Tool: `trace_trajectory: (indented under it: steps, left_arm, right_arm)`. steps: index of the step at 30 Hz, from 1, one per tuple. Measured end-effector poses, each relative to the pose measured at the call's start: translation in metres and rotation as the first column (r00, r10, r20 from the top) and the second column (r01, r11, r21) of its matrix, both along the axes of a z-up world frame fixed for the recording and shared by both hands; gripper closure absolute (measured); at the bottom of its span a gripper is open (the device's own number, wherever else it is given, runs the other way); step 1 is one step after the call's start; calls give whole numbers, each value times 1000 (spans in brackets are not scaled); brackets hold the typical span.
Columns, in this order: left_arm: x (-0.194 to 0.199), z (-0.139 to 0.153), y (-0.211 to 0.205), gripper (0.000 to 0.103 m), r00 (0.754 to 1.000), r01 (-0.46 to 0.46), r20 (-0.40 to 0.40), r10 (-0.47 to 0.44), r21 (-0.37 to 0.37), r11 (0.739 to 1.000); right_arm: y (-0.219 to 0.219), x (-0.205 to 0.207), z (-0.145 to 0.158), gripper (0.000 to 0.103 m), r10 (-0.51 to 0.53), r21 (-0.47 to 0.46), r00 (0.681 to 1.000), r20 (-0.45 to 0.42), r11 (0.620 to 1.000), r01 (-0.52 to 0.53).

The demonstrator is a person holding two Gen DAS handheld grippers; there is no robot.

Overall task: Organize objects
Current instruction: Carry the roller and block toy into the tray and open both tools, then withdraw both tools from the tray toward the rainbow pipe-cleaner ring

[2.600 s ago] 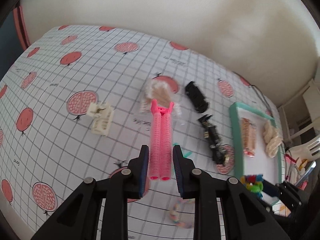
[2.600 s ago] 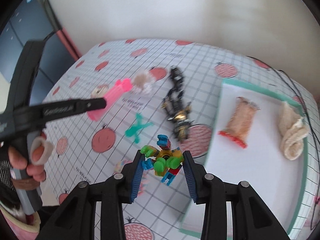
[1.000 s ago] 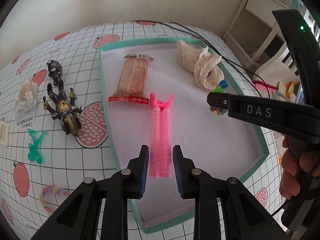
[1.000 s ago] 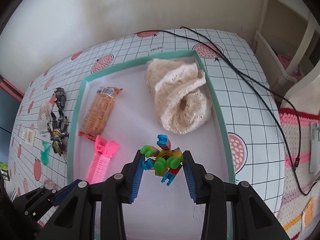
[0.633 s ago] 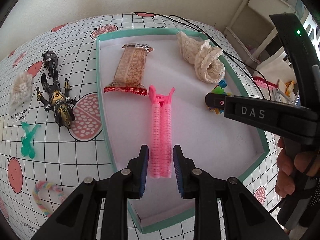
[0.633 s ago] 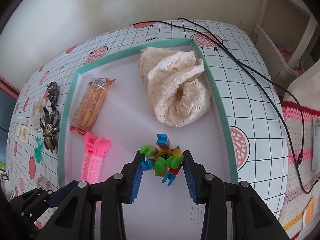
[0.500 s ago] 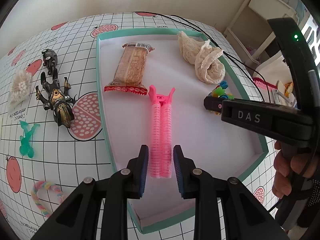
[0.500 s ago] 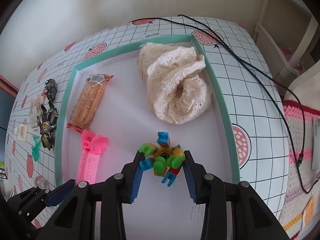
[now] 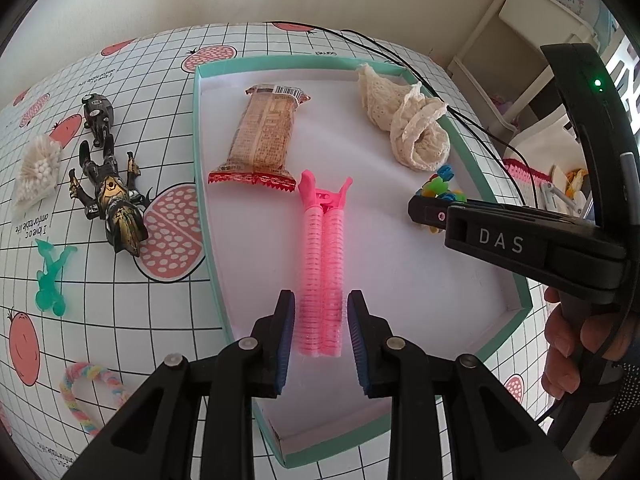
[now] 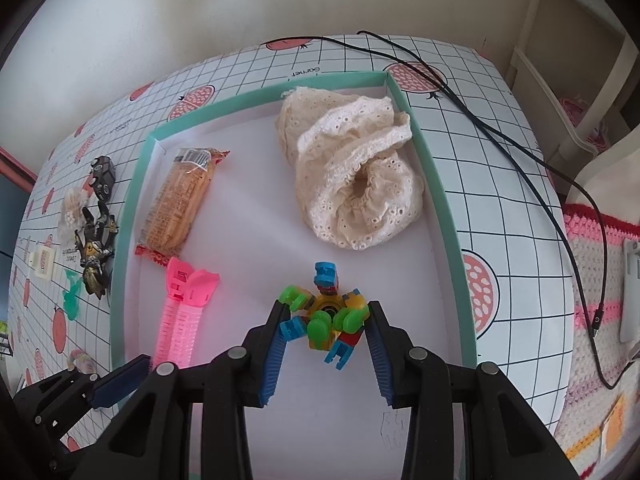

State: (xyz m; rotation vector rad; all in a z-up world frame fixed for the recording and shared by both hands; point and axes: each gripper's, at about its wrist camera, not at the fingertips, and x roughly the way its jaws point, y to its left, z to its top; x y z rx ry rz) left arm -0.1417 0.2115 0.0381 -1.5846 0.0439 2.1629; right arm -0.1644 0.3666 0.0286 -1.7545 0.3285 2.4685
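1. Since half a second ago: right gripper (image 10: 326, 332) jaws spread a touch wider, building-block toy (image 10: 324, 312) a little further forward between them; left much the same.
2. Left gripper (image 9: 321, 336): jaws slightly parted, thin gaps on both sides of pink hair roller (image 9: 322, 256), no grip seen. Roller lying flat on the tray floor, near end between the pads, clip end pointing away.
3. Right gripper: jaws parted, toy resting on the tray floor between the tips, not clamped. A hand (image 9: 568, 340) on its handle.
4. Teal-rimmed tray (image 9: 200, 184): snack pack (image 9: 264, 136) beyond the roller, lace cloth (image 10: 352, 184) bunched in far right corner.
5. Left of the tray on the checked tablecloth (image 9: 120, 312): pastel rope ring (image 9: 86, 384) nearest, then green figure (image 9: 50, 276), dark figurine (image 9: 116, 208), cotton swab bag (image 9: 36, 172).
6. Black cable (image 10: 500, 132) running past the tray's far right side.
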Motion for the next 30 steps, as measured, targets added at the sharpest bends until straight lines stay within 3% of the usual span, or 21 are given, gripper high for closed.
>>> trace_trajectory:
  steps: [3, 10, 20, 30]
  left_arm:
    - [0, 3, 0, 67, 1000, -4, -5, 4, 6, 1000]
    - [0, 16, -4, 67, 1000, -6, -14, 7, 43, 999]
    - [-5, 52, -11, 67, 993, -39, -105, 47, 72, 997]
    - [-13, 59, -32, 61, 980, -106, -163, 110, 30, 994]
  right_arm:
    - [0, 1, 3, 61, -1, -2, 1000, -3, 1000, 1]
    - [1, 7, 25, 60, 9, -2, 999, -49, 1000, -9]
    - [-2, 13, 74, 60, 18, -7, 985, -171, 1000, -19]
    - [-12, 8, 62, 61, 48, 19, 989, -137, 999, -46]
